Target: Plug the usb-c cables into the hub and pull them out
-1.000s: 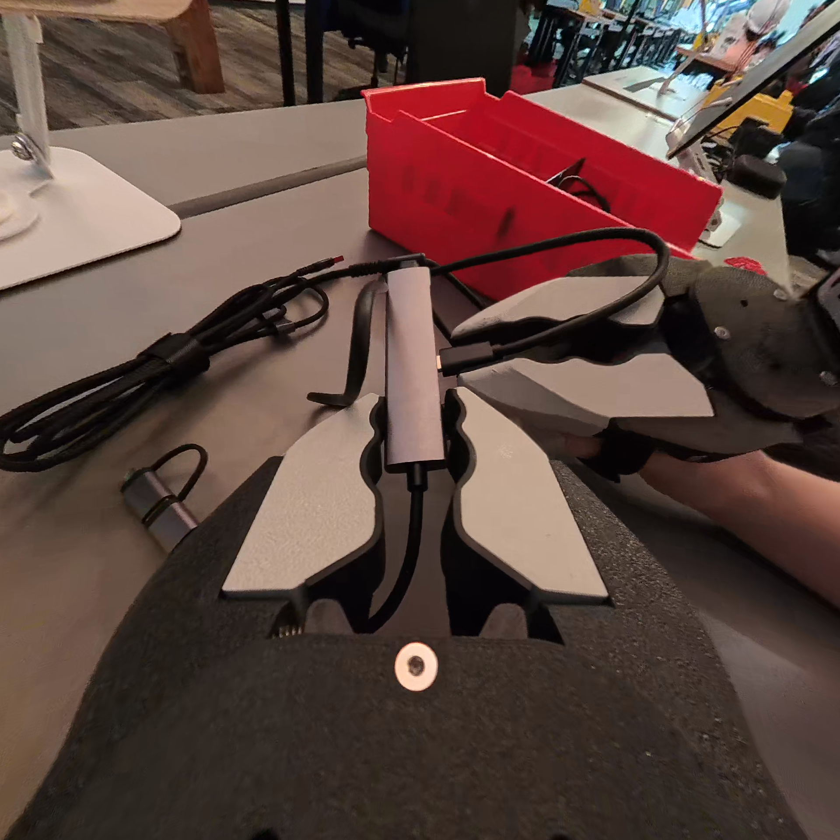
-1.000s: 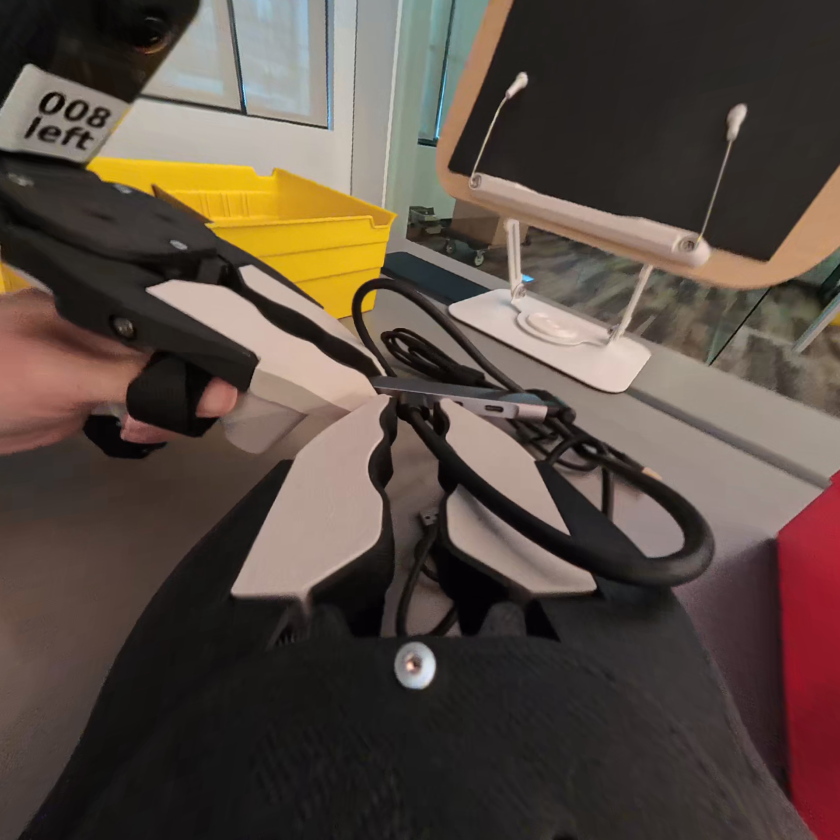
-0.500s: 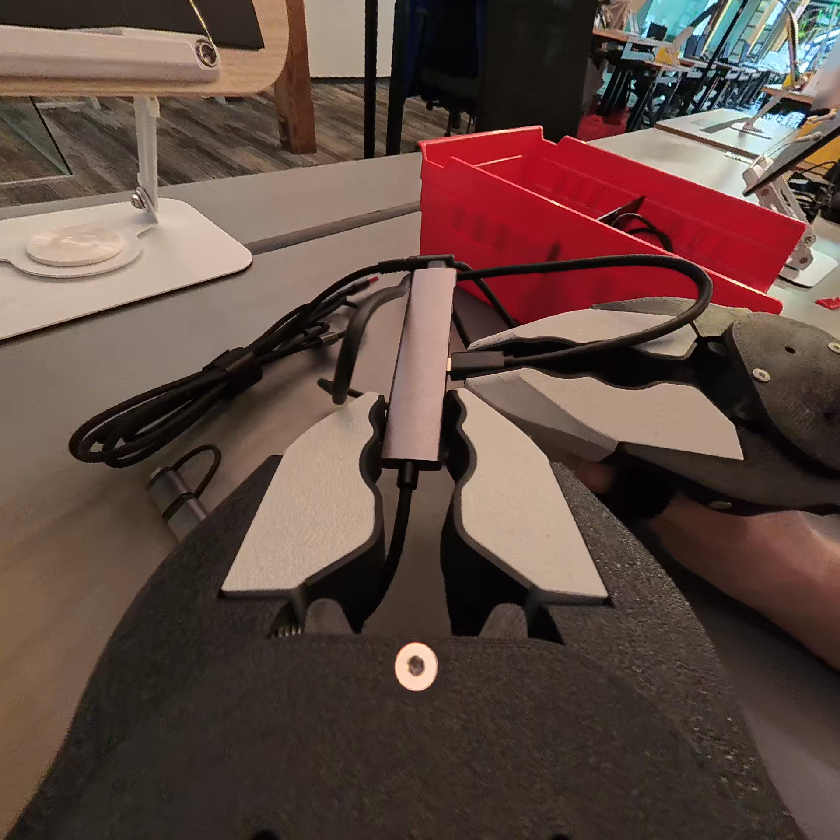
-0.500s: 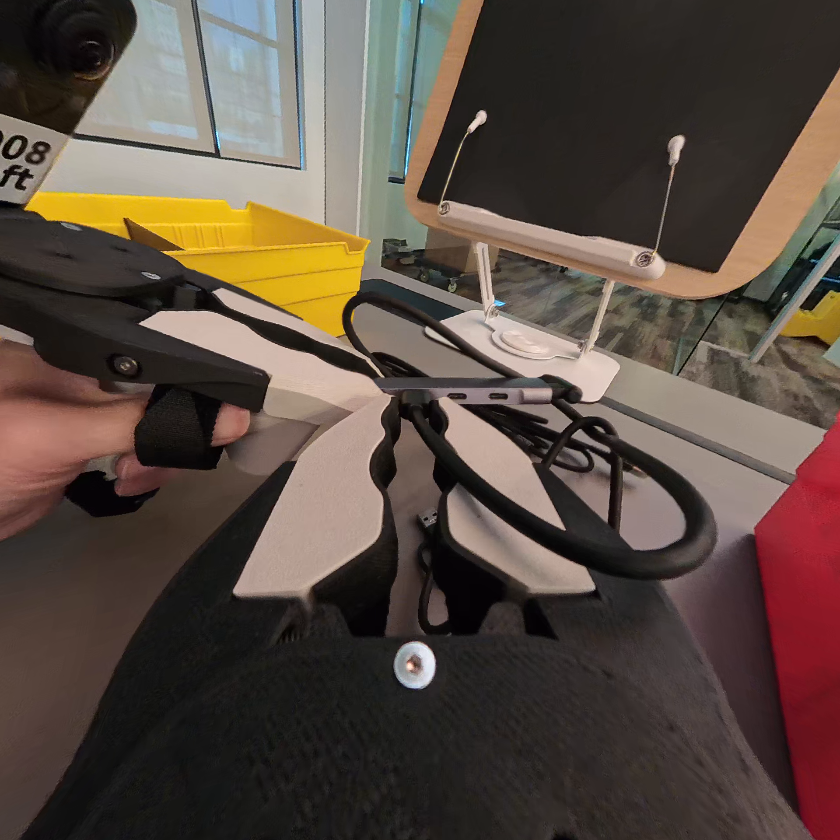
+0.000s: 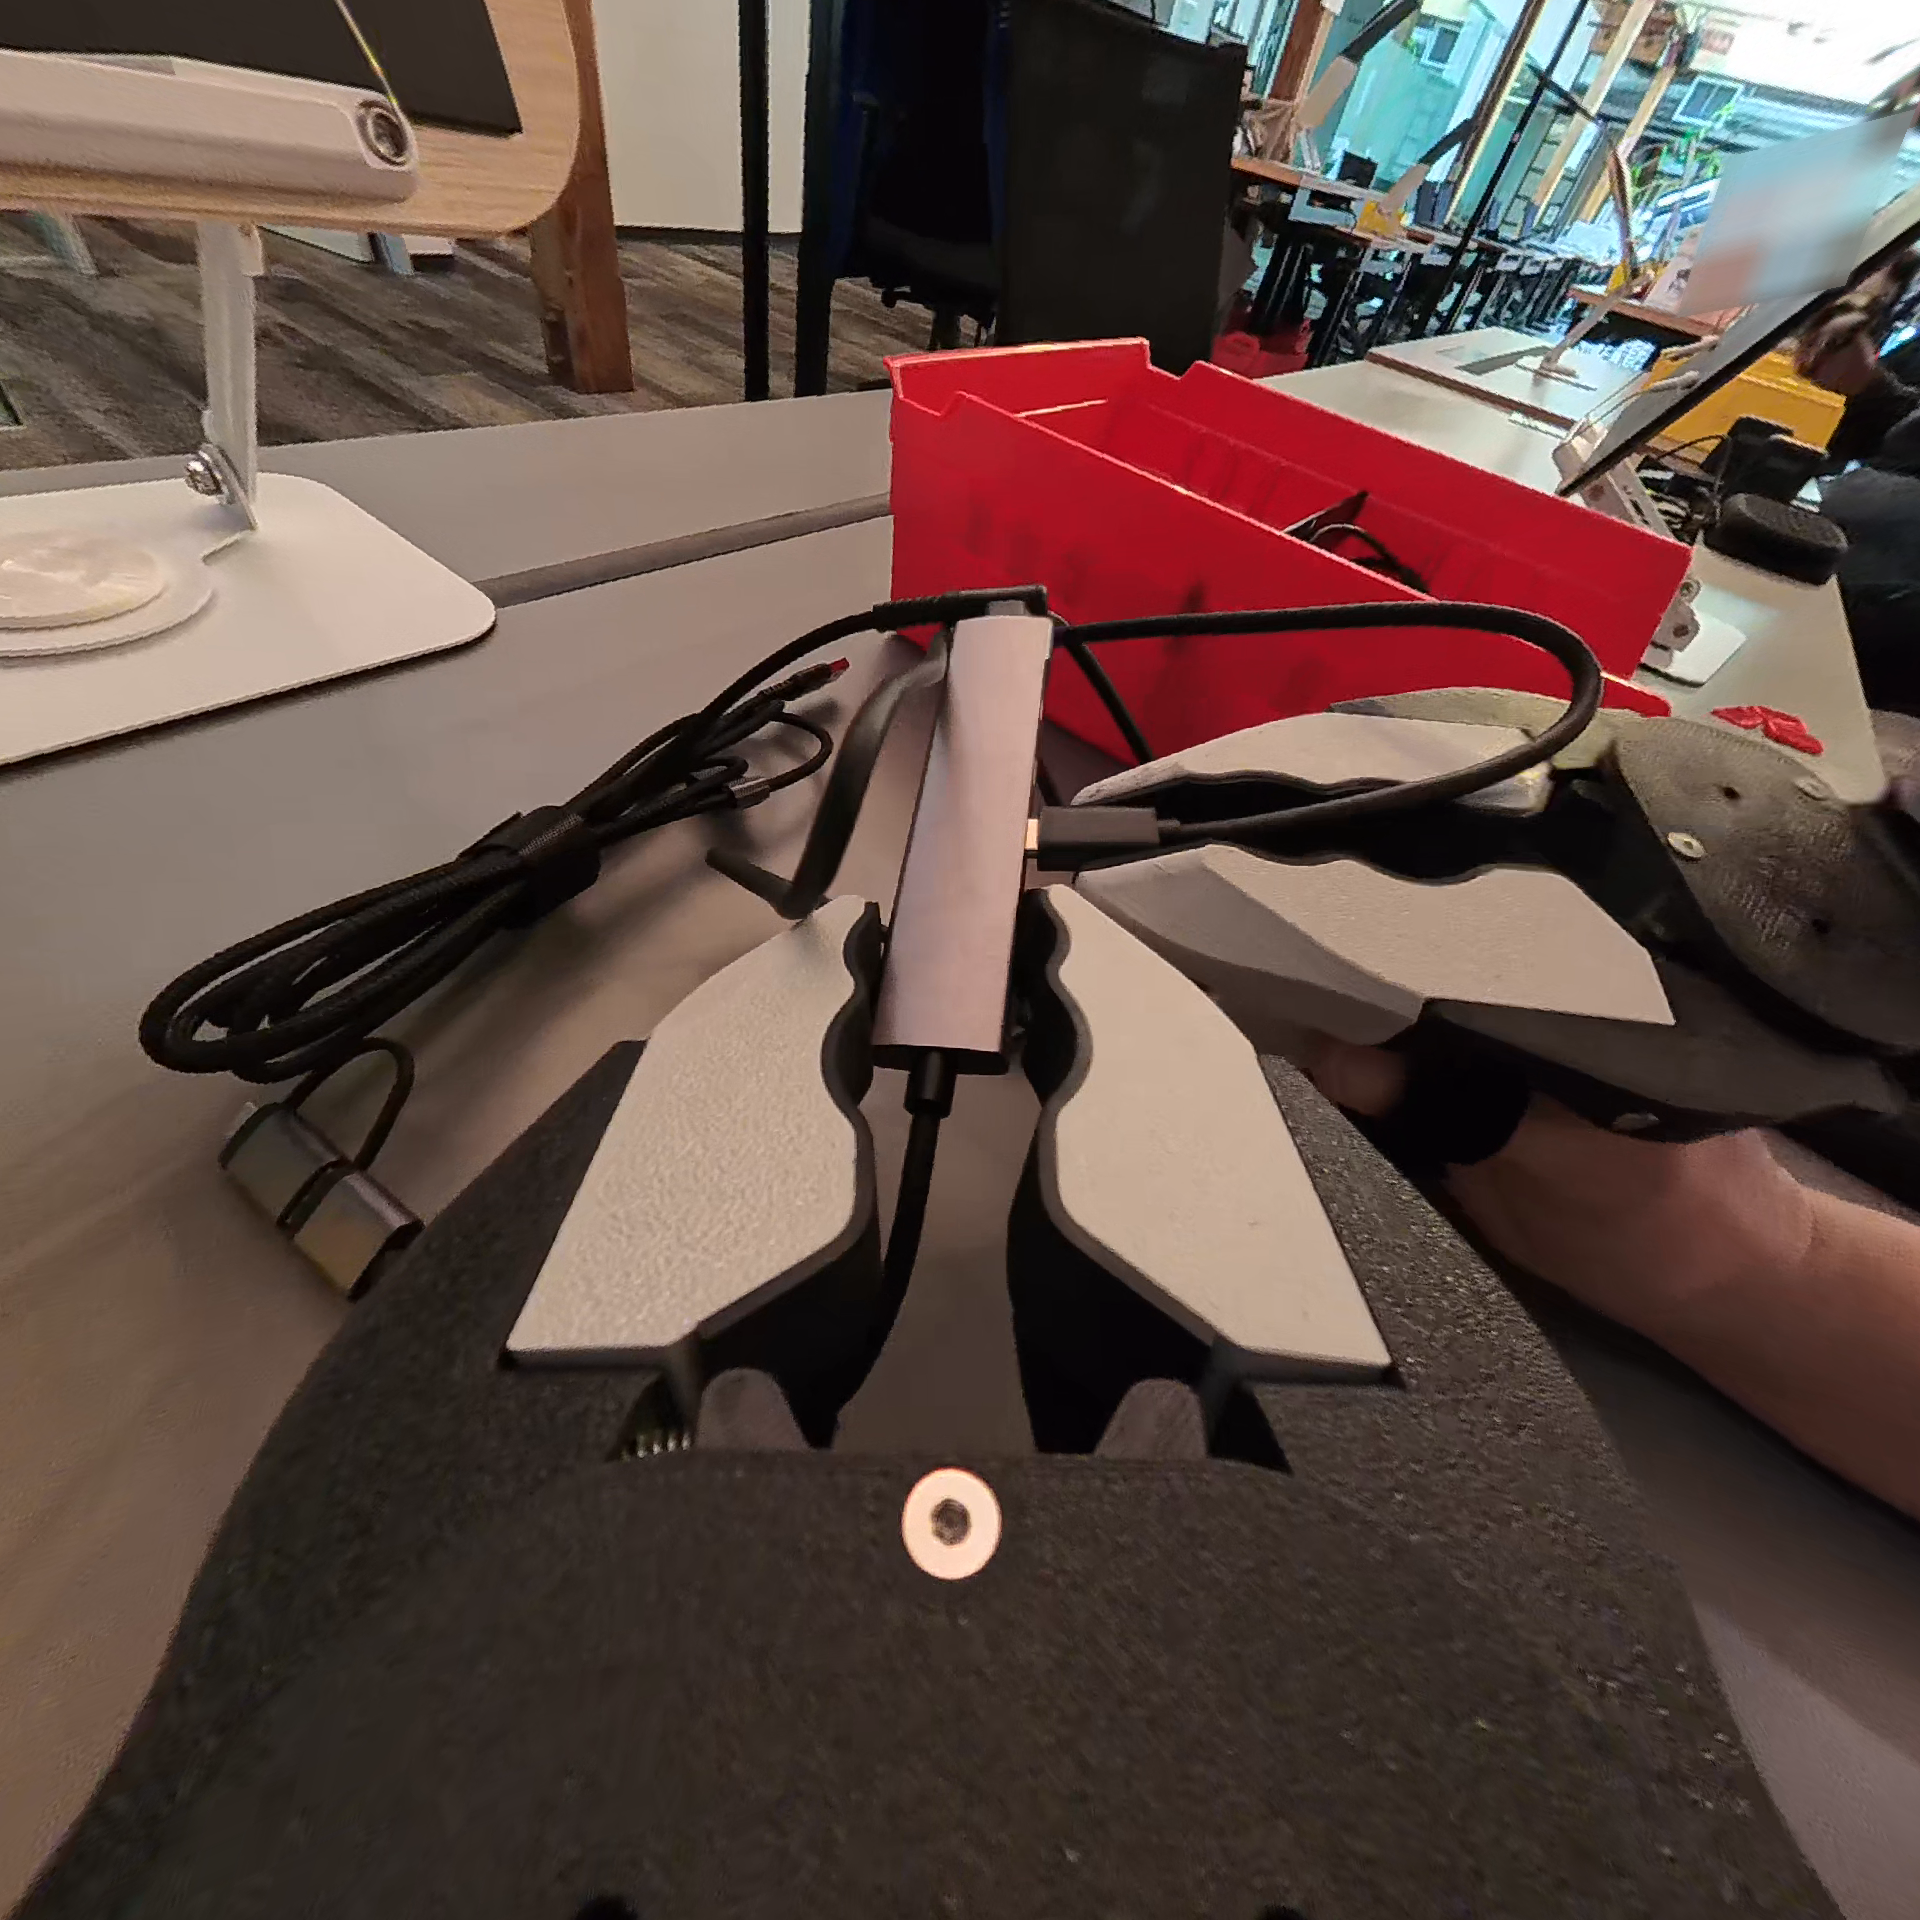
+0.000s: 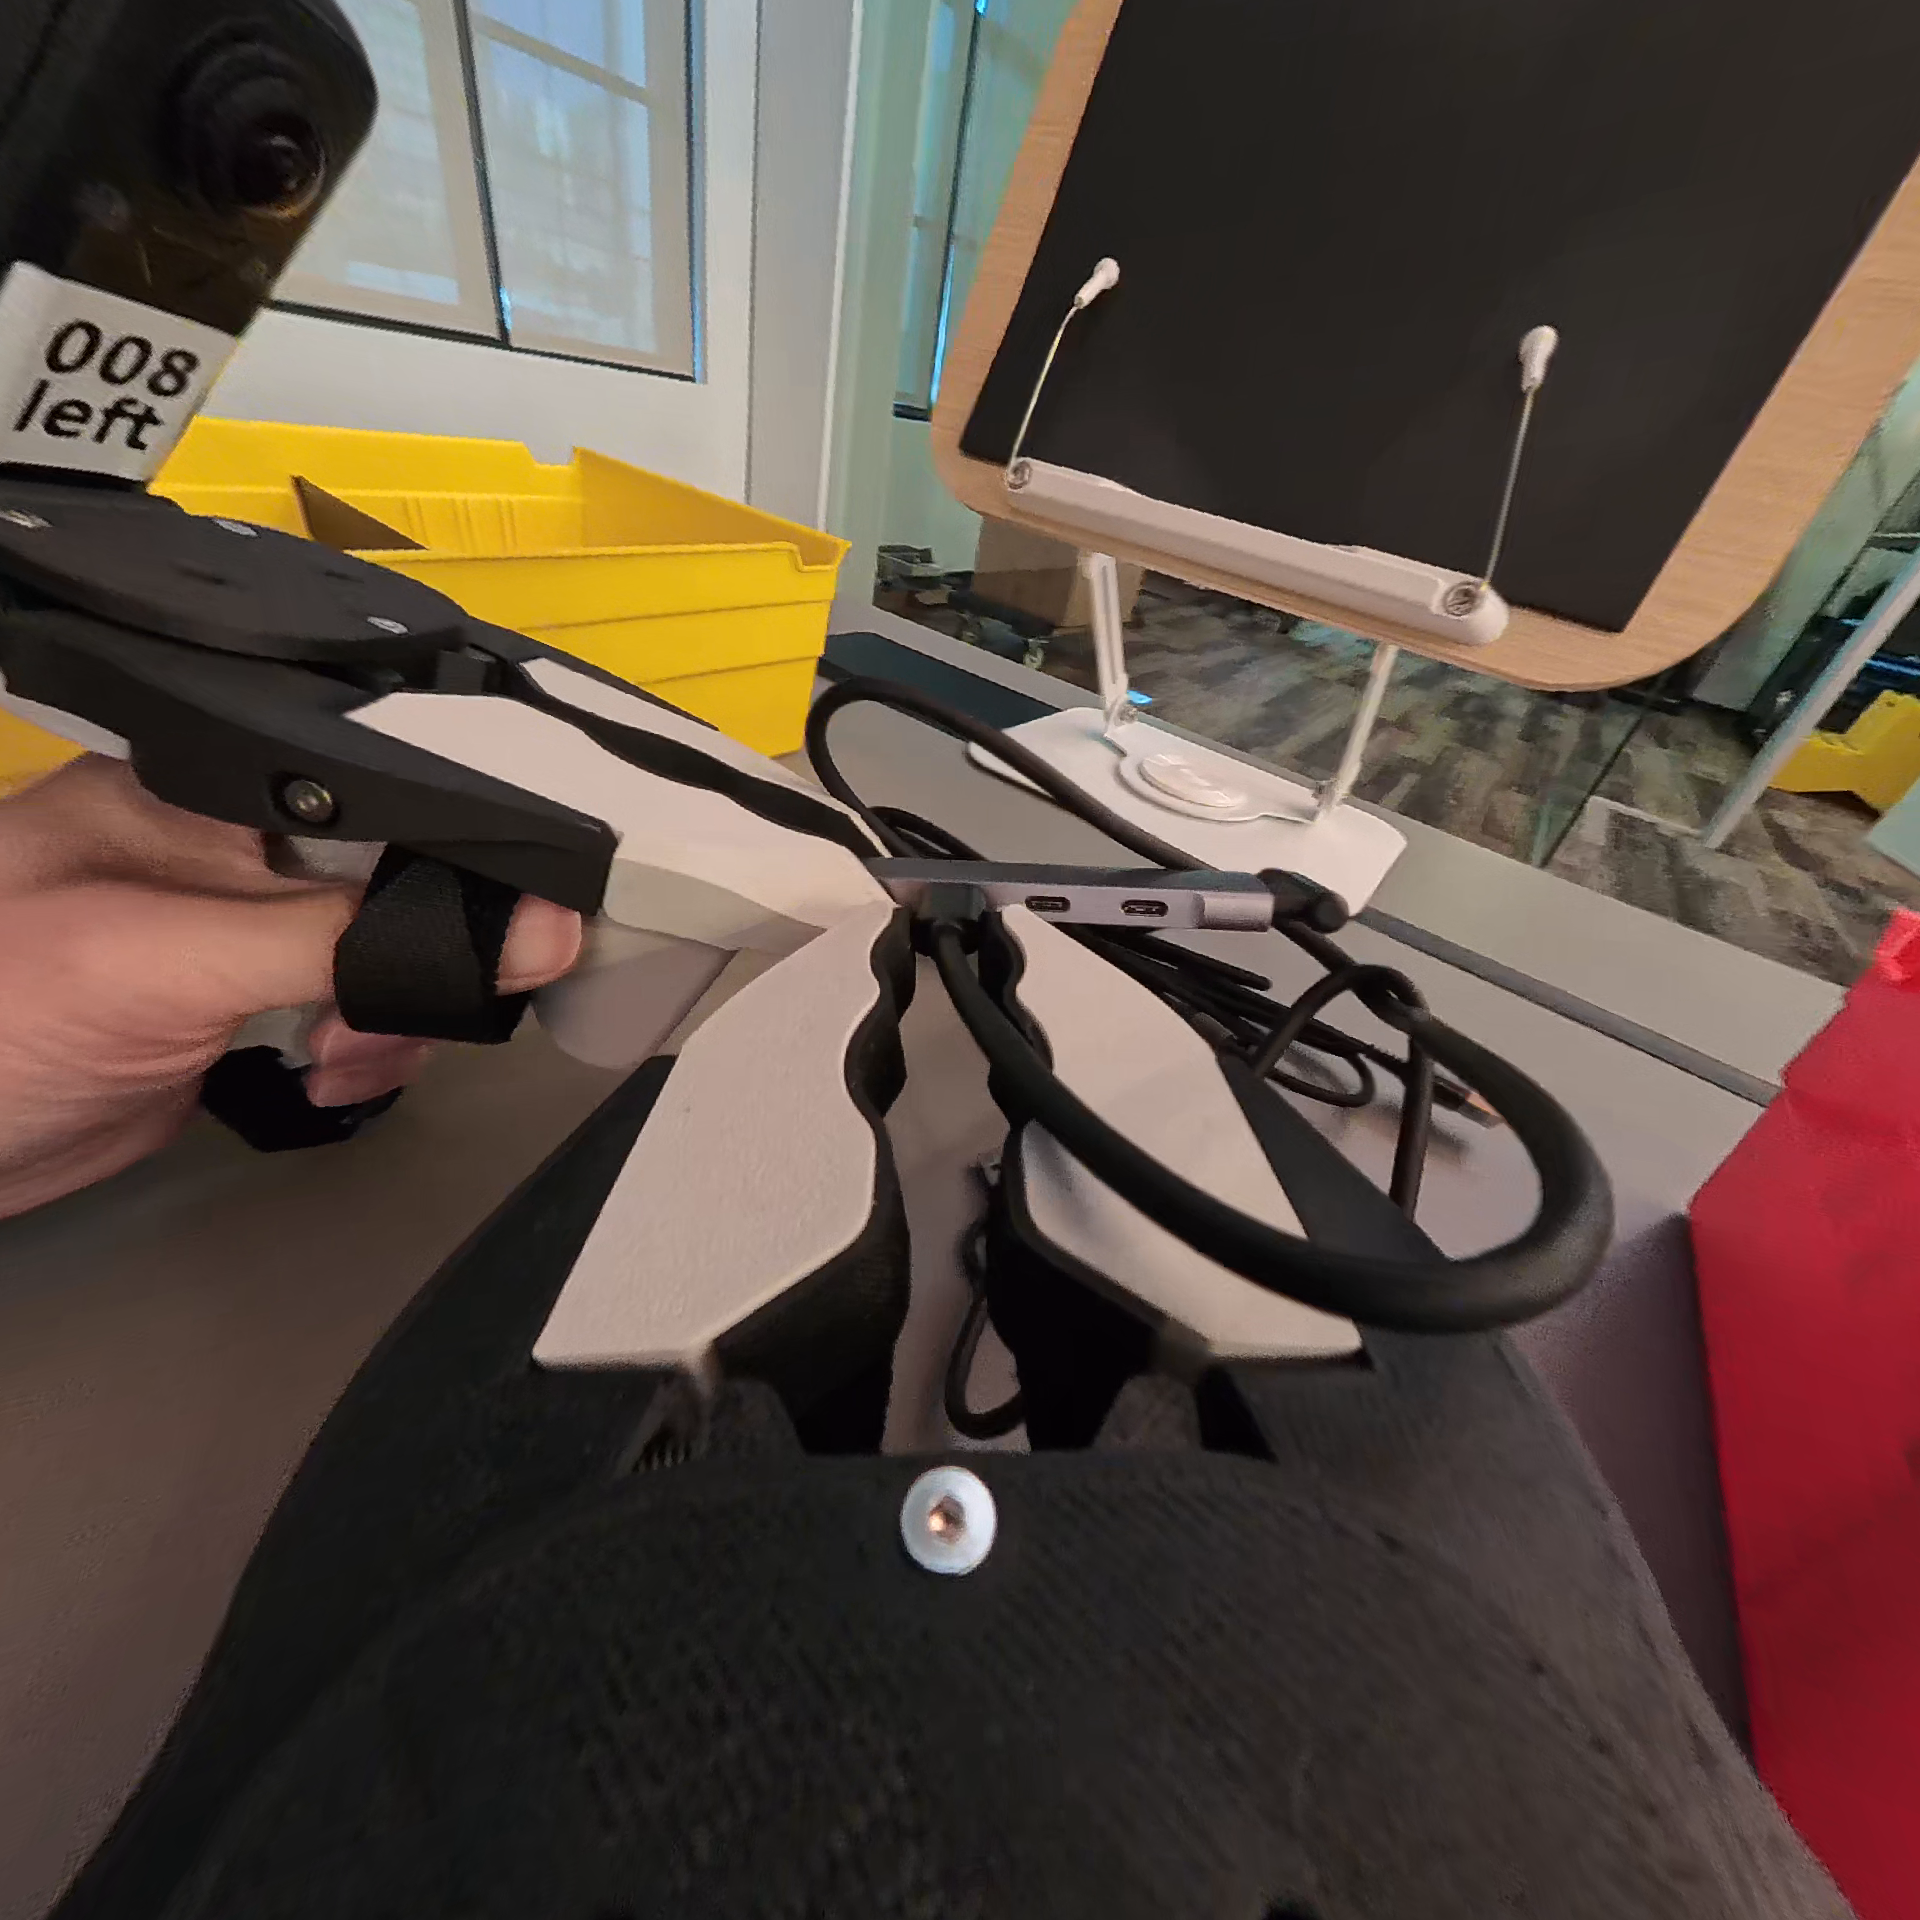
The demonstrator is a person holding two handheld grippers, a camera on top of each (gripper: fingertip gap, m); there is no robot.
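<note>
My left gripper is shut on the near end of a slim grey hub and holds it above the table. My right gripper is shut on a black USB-C plug set against the hub's right side, with a sliver of its metal tip showing. In the right wrist view the hub lies level, with two empty ports beside the plug. The plug's black cable loops over my right finger back toward the hub's far end. The left gripper comes in from the left there.
A red bin stands just behind the hub. A bundled black cable and a small grey adapter lie on the table to the left. A white tablet stand base sits at far left. A yellow bin stands beyond the left gripper. My left and right fingertips are right by each other.
Both grippers have risen together with the hub and plug, and the hub has levelled out. The plug stays at the hub's side port.
</note>
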